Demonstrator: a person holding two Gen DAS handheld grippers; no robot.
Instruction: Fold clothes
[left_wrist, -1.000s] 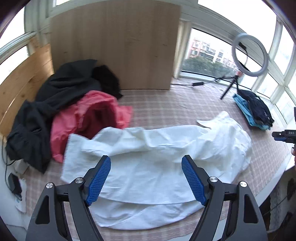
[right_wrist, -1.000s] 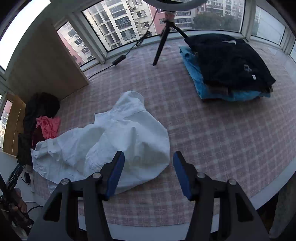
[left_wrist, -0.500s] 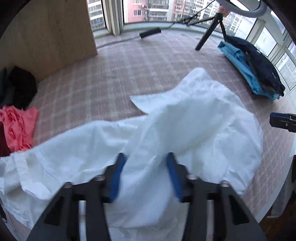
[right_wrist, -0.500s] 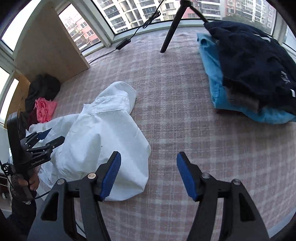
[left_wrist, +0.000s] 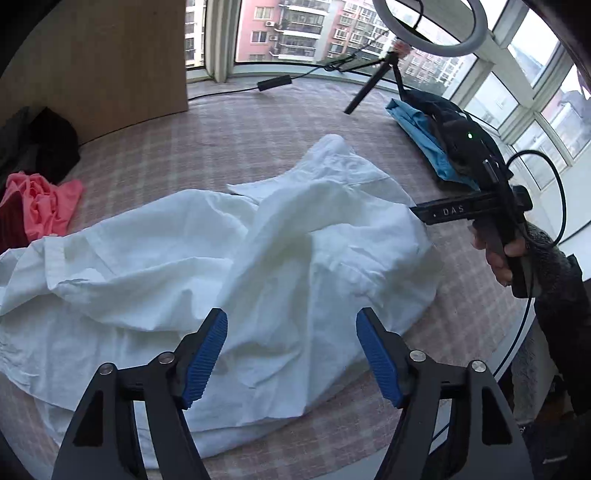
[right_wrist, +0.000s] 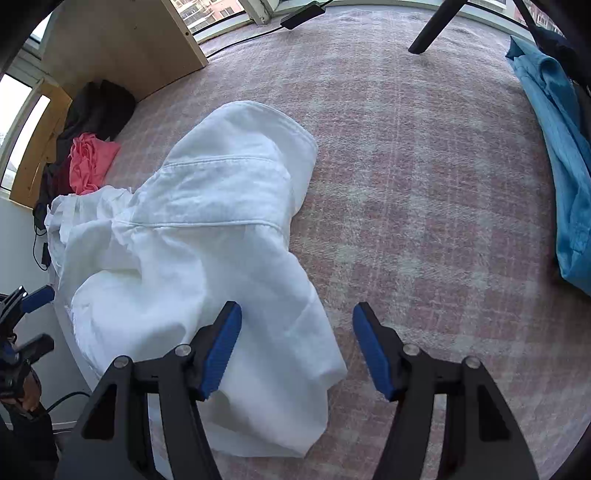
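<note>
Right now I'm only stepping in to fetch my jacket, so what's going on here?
A person is folding laundry with tongs in each hand. The left tongs have just opened above a crumpled white shirt on the checked blanket. The right tongs hang open over its edge, gripping nothing.

A pink plaid bed cover (right_wrist: 424, 184) carries a rumpled white garment (right_wrist: 207, 236), pink and dark clothes (left_wrist: 44, 206), a blue-and-black stack (left_wrist: 424, 136).
</note>
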